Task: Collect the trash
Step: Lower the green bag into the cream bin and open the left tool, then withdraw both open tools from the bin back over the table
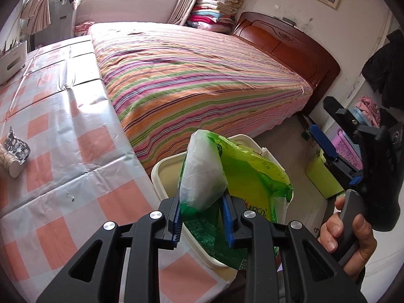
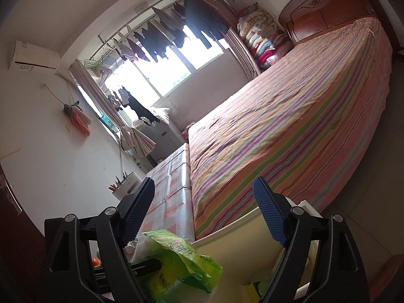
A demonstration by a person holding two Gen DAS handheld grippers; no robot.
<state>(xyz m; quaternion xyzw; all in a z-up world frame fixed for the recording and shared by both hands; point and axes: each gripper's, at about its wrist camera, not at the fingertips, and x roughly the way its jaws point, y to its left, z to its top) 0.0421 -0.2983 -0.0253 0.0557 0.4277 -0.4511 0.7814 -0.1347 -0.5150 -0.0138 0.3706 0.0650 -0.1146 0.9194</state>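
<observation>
Black left gripper (image 1: 202,217) had its jaws clamped shut on a green plastic bag (image 1: 242,176), holding it over a cream bin (image 1: 166,174) beside the checked table (image 1: 63,131). Right gripper (image 2: 204,214) stood wide open, holding nothing.

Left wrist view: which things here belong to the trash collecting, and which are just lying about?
Part of the job:
- green plastic bag, gripped by the left gripper
- cream bin under the bag
- crumpled foil wrapper on the checked tablecloth
- right gripper, open

Lying about:
- striped bed
- stacked quilts
- purple basket
- white holder
</observation>
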